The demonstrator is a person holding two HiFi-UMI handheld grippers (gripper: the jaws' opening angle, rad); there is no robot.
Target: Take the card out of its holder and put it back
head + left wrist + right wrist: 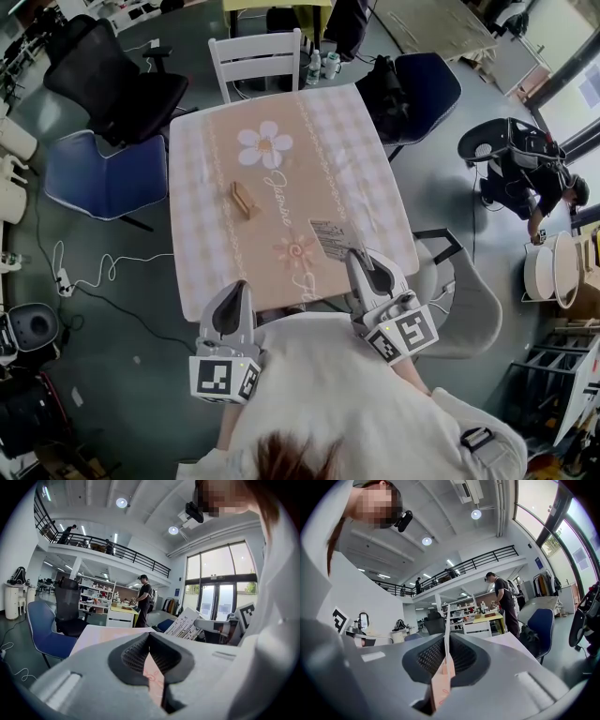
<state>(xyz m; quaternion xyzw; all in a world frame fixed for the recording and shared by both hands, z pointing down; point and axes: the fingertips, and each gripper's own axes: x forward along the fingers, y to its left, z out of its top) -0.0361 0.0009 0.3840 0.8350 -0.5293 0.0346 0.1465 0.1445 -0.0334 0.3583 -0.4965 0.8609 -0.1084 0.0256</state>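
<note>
A small wooden card holder stands empty on the pink checked tablecloth, left of the table's middle. The white printed card is in the air over the near right part of the table, with my right gripper shut on its near edge. In the right gripper view the card shows edge-on, pinched between the ribbed pads. My left gripper hovers at the table's near edge, jaws together and empty. The left gripper view shows the card off to the right.
A white chair stands at the far side, with a blue chair and a black office chair on the left. A dark chair and a grey seat are on the right. Cables lie on the floor.
</note>
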